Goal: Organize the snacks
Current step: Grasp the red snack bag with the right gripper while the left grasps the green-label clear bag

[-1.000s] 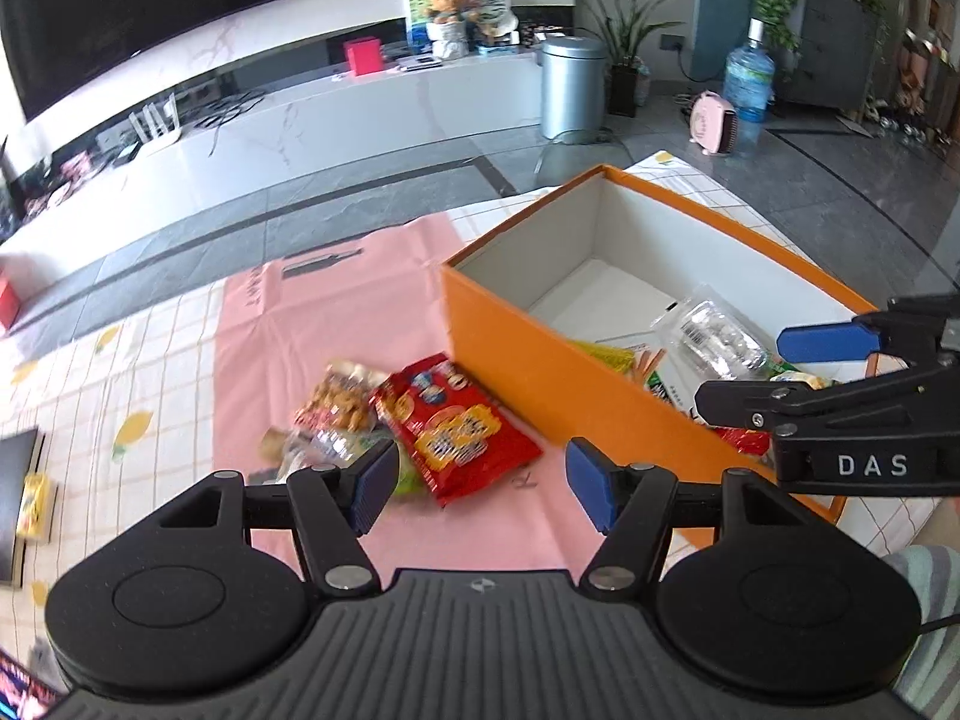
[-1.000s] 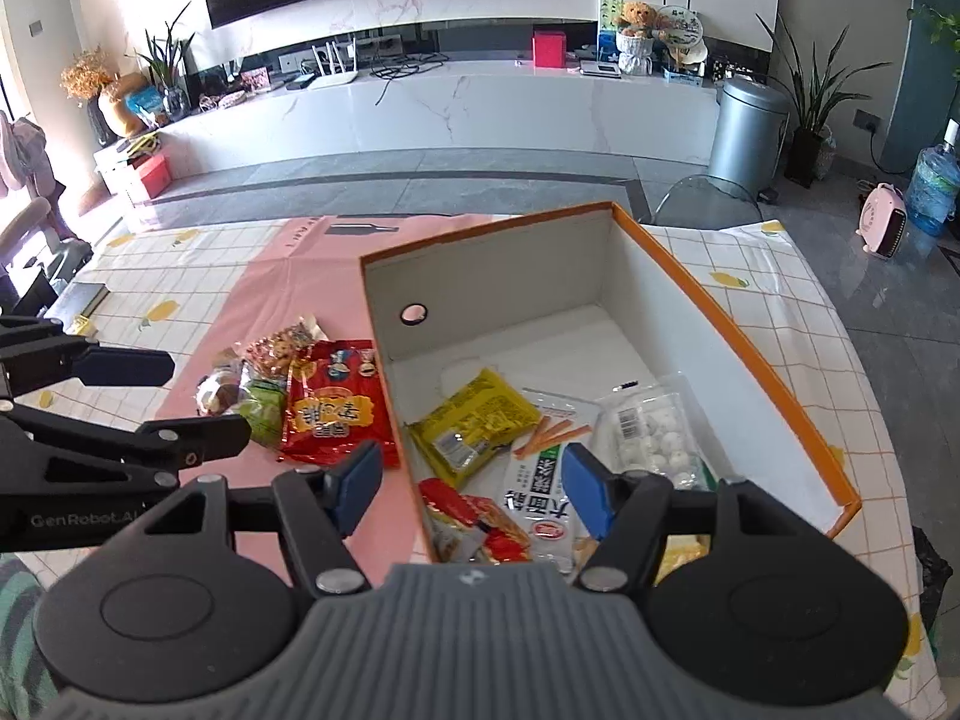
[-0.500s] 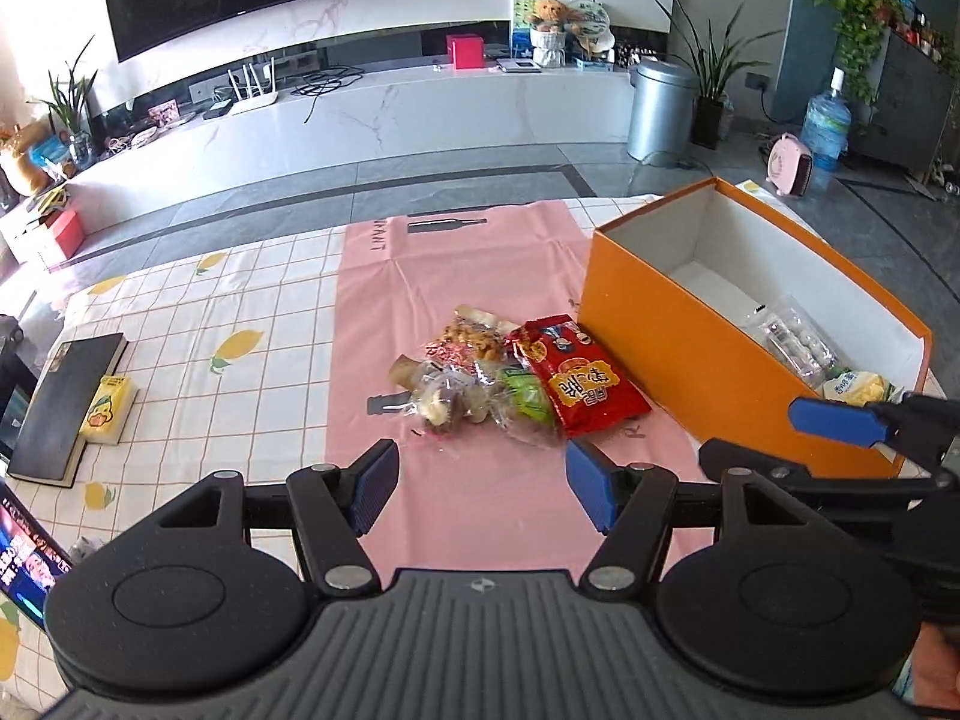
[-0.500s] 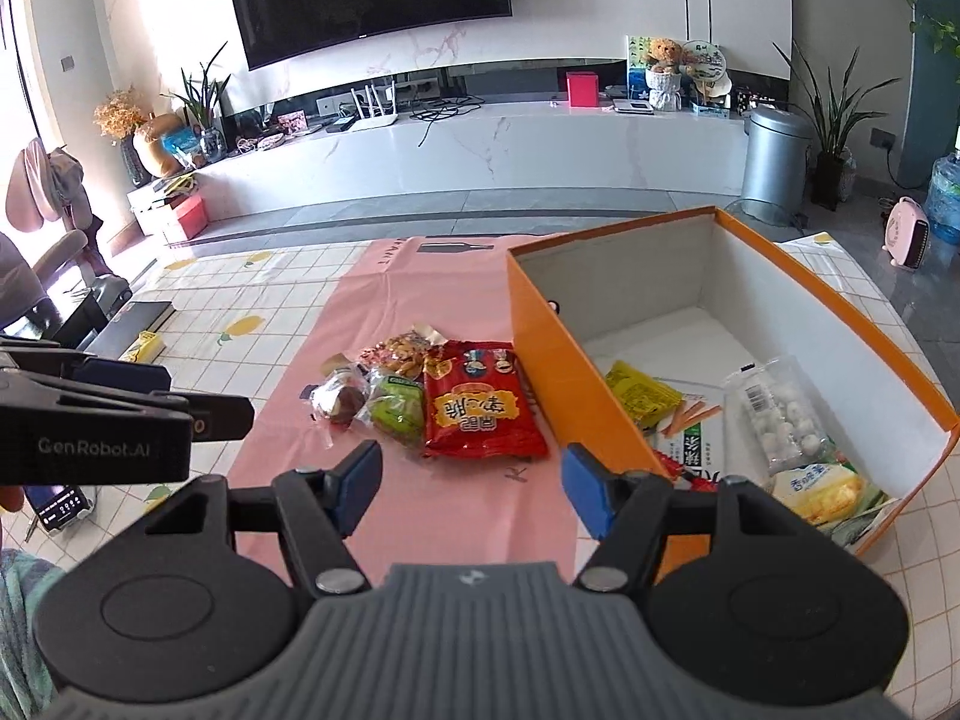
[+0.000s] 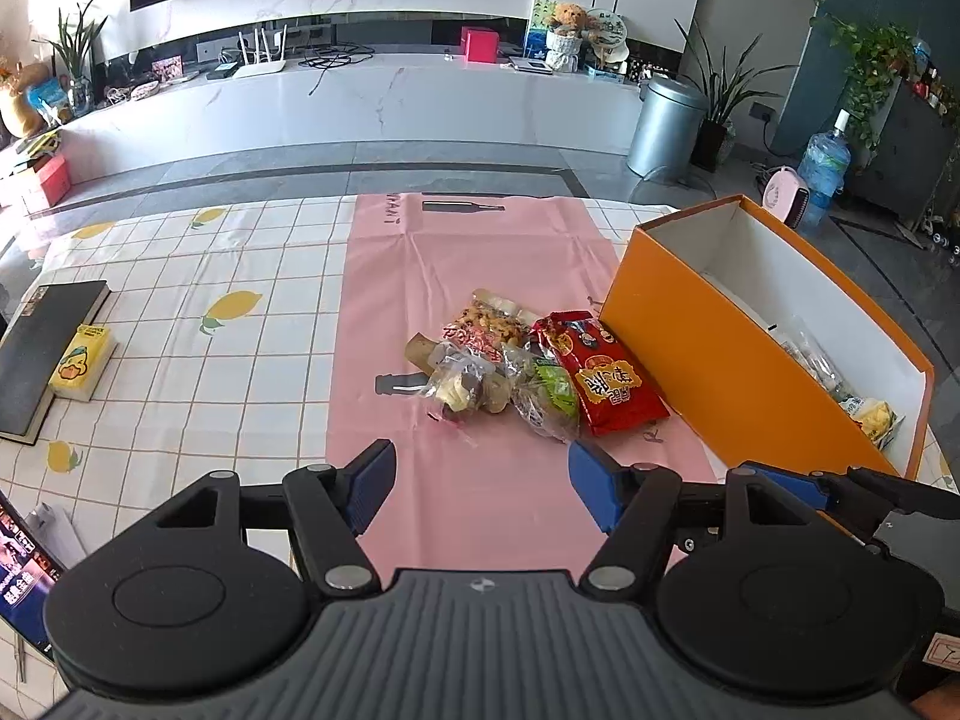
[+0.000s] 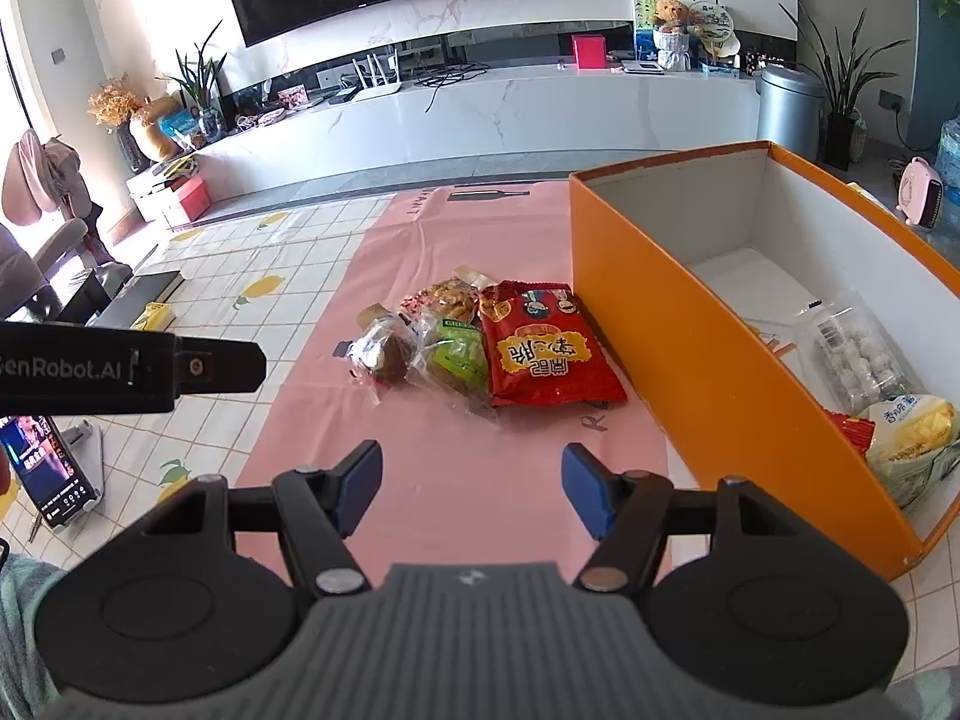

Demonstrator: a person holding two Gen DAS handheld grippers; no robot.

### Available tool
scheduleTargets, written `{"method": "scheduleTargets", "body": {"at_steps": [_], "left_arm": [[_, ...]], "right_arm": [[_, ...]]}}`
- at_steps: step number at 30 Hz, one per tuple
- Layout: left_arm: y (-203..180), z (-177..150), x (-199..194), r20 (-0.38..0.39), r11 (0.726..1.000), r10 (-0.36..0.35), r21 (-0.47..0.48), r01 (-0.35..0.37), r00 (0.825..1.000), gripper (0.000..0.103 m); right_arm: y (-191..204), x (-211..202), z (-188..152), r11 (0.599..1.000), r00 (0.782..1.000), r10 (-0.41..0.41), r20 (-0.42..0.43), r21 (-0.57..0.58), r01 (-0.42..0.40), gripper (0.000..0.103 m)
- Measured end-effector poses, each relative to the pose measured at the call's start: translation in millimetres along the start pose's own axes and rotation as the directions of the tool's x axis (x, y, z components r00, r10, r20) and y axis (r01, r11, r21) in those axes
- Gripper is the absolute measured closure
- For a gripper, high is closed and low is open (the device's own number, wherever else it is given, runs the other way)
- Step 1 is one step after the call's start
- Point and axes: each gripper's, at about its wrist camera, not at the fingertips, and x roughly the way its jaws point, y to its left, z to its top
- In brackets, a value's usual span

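both grippers (image 5: 480,483) withdrawn from orange box (image 5: 708,372)

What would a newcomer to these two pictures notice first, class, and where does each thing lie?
The big orange box stands open on the right, with a few snacks already inside. Beside it, a small heap of packets lies on the pink mat, the red snack bag nearest the box. Both grippers, left and right, are open and empty.

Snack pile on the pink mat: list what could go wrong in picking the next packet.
1. The red foil snack packet overlaps the green clear-wrapped packet, so one pinch may drag both.
2. The red packet lies close to the orange cardboard box; a finger of the open right gripper could knock its wall.
3. The open left gripper hovers nearby; both could collide.
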Motion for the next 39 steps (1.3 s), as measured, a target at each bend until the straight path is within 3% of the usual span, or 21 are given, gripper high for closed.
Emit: {"method": "scheduleTargets", "body": {"at_steps": [28,34,39], "left_arm": [[22.5,6.6,80.2,-0.073,0.996,-0.040,-0.080,0.034,0.997,0.018],[17.8,11.6,89.5,-0.069,0.983,-0.139,-0.132,0.129,0.988,0.024],[2.2,13.9,105.1,-0.082,0.977,-0.178,-0.138,0.166,0.981,0.028]], "right_arm": [[-14.4,83.4,26.4,0.994,0.998,-0.038,-0.043,-0.103,0.034,0.036],[-10.7,88.7,30.8,0.978,0.998,-0.063,0.013,-0.197,0.064,0.037],[-22.7,96.0,29.6,0.978,0.998,-0.060,-0.006,-0.199,0.058,0.046]]}}
